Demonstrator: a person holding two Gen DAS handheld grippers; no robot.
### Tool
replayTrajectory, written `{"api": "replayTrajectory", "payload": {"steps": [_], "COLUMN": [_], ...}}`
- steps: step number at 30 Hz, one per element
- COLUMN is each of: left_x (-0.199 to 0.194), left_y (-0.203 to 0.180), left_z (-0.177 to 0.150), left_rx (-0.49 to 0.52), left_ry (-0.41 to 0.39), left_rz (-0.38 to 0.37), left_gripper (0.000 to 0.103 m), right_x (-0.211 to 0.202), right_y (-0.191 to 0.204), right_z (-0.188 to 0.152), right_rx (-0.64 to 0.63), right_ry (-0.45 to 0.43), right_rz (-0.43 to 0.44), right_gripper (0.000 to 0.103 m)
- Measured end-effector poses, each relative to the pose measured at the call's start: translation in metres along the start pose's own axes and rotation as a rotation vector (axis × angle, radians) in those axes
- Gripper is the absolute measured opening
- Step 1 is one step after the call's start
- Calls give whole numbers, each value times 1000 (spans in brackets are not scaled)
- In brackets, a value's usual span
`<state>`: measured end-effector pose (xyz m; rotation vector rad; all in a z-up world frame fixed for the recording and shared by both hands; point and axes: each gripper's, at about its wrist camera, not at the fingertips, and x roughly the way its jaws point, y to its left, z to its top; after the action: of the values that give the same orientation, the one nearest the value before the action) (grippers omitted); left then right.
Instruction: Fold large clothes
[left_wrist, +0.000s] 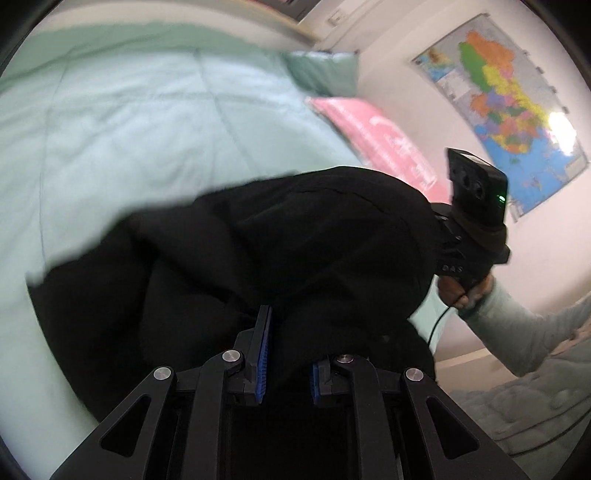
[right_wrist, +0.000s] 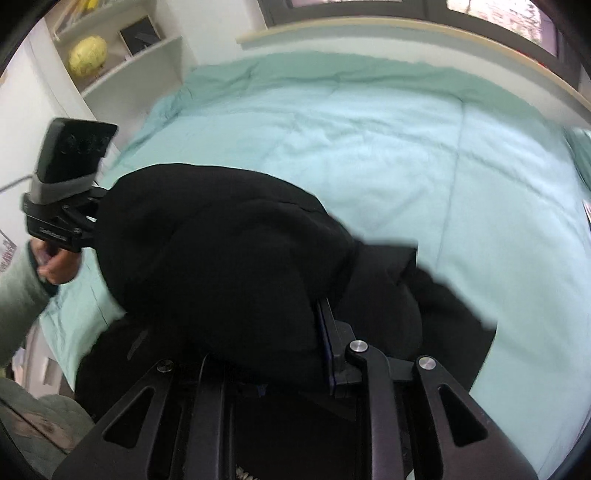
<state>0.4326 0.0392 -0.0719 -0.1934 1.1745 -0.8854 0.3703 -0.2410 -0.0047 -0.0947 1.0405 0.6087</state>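
Evidently the black garment (left_wrist: 295, 251) hung bunched above the green bed (left_wrist: 129, 129) – each gripper was clamped narrowly on a fold of it. The left gripper (left_wrist: 286, 354) and right gripper (right_wrist: 295, 343) held separate spots, probably so the heavy cloth could be spread out before folding – none looked done yet.

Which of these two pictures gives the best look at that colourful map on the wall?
The left wrist view. The map hangs on the wall at upper right there, beyond the pink pillow, its coloured regions plain despite glare. The right wrist view shows none of it, only bed and shelves.
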Motion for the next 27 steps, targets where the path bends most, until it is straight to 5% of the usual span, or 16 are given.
{"api": "replayTrajectory", "payload": {"steps": [6,10,13,17,23,25,27], "left_x": [29,8,-19,-60,-85,-64,-34], "left_y": [14,7,11,2,-35,-37,-27], "left_z": [-73,-97,-105,-101,-53,-39,-30], "left_rx": [-158,-178,-229,-236,-163,-190,-221], "left_ry": [56,34,14,-63,-236,-222,-157], "left_rz": [66,108,85,99,42,51,78], "left_gripper": [19,19,19,19,26,37,37], "right_x": [35,27,11,-25,-66,-55,-23], "right_y": [31,42,37,21,12,20,24], "right_z": [-72,-90,-96,-88,-19,0,14], "right_rx": [-14,-31,-4,54,162,187,216], "right_ry": [138,185,196,148,-44,-48,23], "right_rz": [-138,-146,-151,-139,15,26,8], "right_gripper": [33,48,50,51,61,61,61]}}
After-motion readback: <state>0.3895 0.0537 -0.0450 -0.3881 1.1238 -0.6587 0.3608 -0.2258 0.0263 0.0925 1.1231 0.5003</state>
